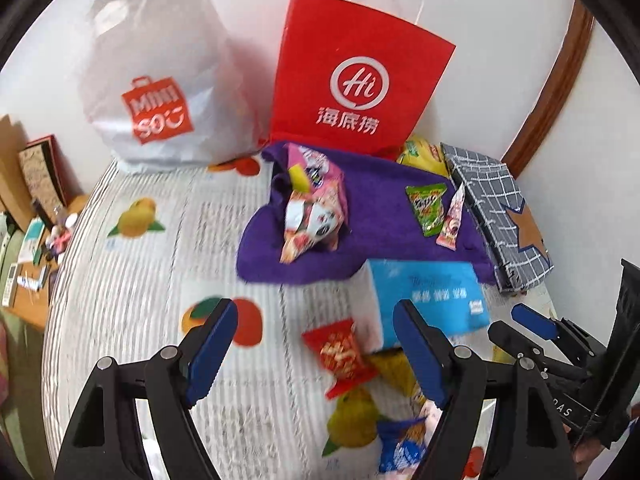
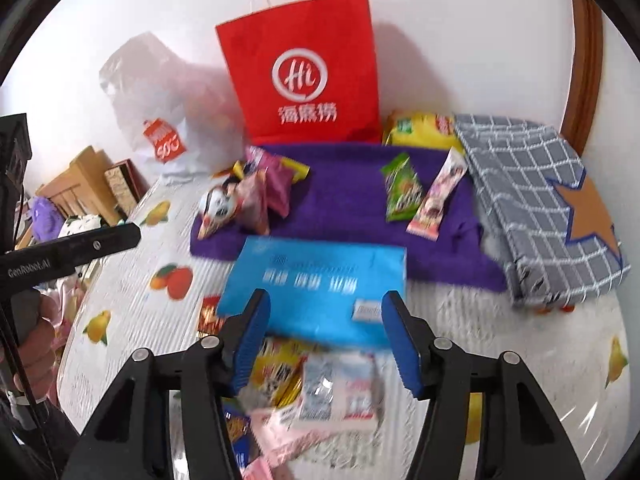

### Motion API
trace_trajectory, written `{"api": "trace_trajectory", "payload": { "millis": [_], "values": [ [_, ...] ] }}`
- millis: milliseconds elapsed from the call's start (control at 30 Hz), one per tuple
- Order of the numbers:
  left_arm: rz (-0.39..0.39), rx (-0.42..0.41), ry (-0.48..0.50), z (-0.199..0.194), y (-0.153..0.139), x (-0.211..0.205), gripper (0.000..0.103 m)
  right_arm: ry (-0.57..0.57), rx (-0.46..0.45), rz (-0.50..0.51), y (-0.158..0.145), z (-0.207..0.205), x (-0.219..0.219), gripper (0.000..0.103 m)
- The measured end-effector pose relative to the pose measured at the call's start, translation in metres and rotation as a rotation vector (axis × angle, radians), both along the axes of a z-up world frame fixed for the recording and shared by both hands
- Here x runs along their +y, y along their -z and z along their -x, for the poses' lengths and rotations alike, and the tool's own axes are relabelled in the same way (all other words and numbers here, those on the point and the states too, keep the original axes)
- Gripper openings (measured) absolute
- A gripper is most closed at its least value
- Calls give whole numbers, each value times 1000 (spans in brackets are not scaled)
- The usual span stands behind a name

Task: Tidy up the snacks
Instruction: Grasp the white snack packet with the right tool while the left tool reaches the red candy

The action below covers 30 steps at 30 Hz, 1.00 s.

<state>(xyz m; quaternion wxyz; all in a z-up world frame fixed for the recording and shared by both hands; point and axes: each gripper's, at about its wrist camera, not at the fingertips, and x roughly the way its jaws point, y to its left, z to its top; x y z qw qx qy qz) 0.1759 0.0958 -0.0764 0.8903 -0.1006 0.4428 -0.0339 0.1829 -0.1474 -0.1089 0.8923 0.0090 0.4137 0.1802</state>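
The bed cover point(image 1: 140, 280) with fruit pictures is the biggest thing. At 12 o'clock on it stands a red paper bag point(image 1: 352, 80). A white plastic bag point(image 1: 160, 80) sits at 10 o'clock. In front of the red bag lies a purple towel point(image 1: 380, 208). A grey checked box point(image 1: 500, 208) is at 3 o'clock, just beside the towel. A blue pack point(image 2: 320, 288) lies at the towel's near edge.

On the towel, a pile of pink snack bags point(image 1: 316, 208) is at 9 o'clock. A green snack bag point(image 1: 430, 208) and a thin pink stick pack point(image 1: 454, 220) are at 3 o'clock, touching each other. A red candy point(image 1: 340, 356) lies on the cover at 6 o'clock.

The left gripper point(image 1: 316, 352) is spread apart and holds nothing. The right gripper point(image 2: 326, 344) is also apart and empty, above blurry snack packs point(image 2: 336, 392).
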Motion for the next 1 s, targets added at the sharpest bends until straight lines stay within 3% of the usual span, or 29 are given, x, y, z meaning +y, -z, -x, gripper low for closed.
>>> {"api": "trace_trajectory", "payload": {
  "millis": [300, 600, 800, 1000],
  "values": [
    [65, 9, 3, 34, 20, 7, 78, -3, 29, 52, 40, 19, 1, 58],
    [38, 29, 25, 51, 36, 1, 78, -1, 115, 68, 82, 7, 2, 58],
    [29, 52, 25, 49, 49, -3, 78, -14, 108, 75, 98, 4, 7, 62],
    [-7, 70, 26, 39, 59, -16, 78, -50, 82, 81, 93, 7, 0, 57]
  ]
}}
